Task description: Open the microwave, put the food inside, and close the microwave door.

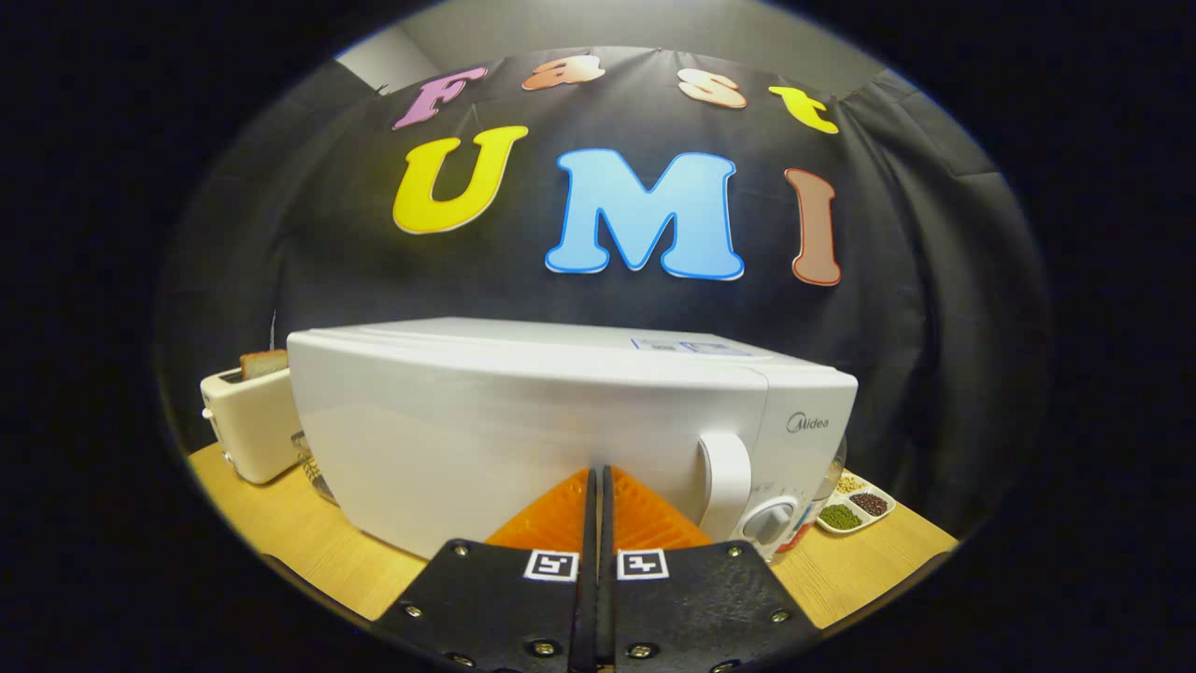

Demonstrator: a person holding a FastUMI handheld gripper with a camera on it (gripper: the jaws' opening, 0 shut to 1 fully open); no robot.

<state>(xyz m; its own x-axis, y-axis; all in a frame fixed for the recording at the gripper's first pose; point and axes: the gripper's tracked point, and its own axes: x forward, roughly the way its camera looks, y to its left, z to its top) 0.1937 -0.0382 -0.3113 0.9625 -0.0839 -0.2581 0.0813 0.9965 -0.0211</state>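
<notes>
Tongs (598, 481) closed, empty; microwave (561, 421) door closed.

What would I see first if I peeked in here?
A big white microwave sits on the wooden table, door closed, right ahead of the gripper, whose fingers are shut together with nothing between them. Left of it stands a toaster with bread poking out, and to its right lies a little dish of beans.
</notes>
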